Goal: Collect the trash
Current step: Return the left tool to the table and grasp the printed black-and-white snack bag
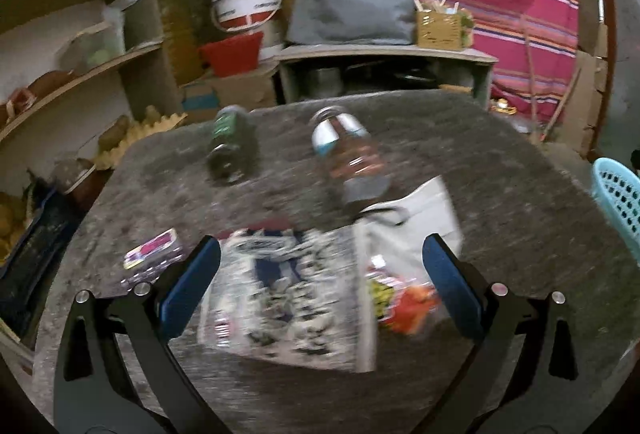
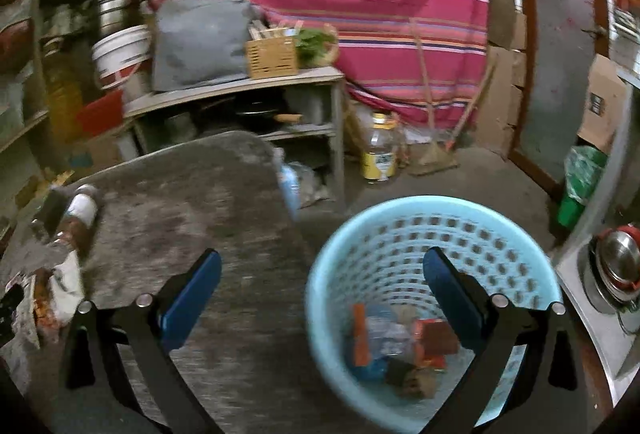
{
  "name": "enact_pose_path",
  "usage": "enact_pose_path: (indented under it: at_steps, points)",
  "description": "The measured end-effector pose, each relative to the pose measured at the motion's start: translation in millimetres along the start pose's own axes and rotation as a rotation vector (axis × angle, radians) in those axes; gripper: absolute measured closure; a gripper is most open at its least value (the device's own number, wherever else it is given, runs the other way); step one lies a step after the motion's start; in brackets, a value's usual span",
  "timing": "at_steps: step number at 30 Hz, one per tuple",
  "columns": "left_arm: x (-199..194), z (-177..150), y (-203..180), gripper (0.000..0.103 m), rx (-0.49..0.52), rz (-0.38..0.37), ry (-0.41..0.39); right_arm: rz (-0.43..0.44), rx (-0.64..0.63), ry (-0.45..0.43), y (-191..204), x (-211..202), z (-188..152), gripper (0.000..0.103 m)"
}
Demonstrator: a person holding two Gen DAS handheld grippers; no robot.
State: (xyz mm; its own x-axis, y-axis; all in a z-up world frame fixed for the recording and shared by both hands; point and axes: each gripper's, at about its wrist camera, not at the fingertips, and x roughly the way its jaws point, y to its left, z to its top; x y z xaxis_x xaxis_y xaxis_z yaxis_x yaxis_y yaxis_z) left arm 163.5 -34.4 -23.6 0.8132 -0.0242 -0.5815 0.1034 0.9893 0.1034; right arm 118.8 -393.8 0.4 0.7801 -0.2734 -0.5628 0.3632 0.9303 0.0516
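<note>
In the left wrist view, my left gripper (image 1: 320, 266) is open and empty, its blue pads either side of a crumpled printed wrapper (image 1: 288, 294) on the grey table (image 1: 520, 194). A white bag (image 1: 416, 218) with a red-orange snack packet (image 1: 404, 302) lies beside it. A clear plastic bottle (image 1: 348, 154) and a dark green can (image 1: 230, 142) lie further back, a small pink packet (image 1: 154, 254) at left. In the right wrist view, my right gripper (image 2: 322, 270) is open and empty above the rim of a light blue basket (image 2: 400, 218) holding several pieces of trash (image 2: 400, 342).
The basket stands on the floor off the table's right edge (image 2: 288, 202); it also shows in the left wrist view (image 1: 620, 198). Behind the table stand a low shelf (image 1: 384, 54), buckets (image 1: 248, 2) and wall shelves (image 1: 80, 74). A yellow-labelled jar (image 2: 380, 150) stands on the floor.
</note>
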Motion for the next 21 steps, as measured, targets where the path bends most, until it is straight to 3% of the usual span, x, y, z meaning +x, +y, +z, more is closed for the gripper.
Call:
enact_pose_path:
  at_steps: [11, 21]
  points:
    - [18.9, -15.0, 51.7, 0.005, -0.063, -0.013, 0.075, 0.047, -0.142, 0.02, 73.0, 6.3, -10.0, 0.004]
    - [41.3, -26.0, 56.7, 0.005, -0.094, -0.077, 0.18, 0.068, -0.199, 0.052, 106.2, 15.7, -17.2, 0.004]
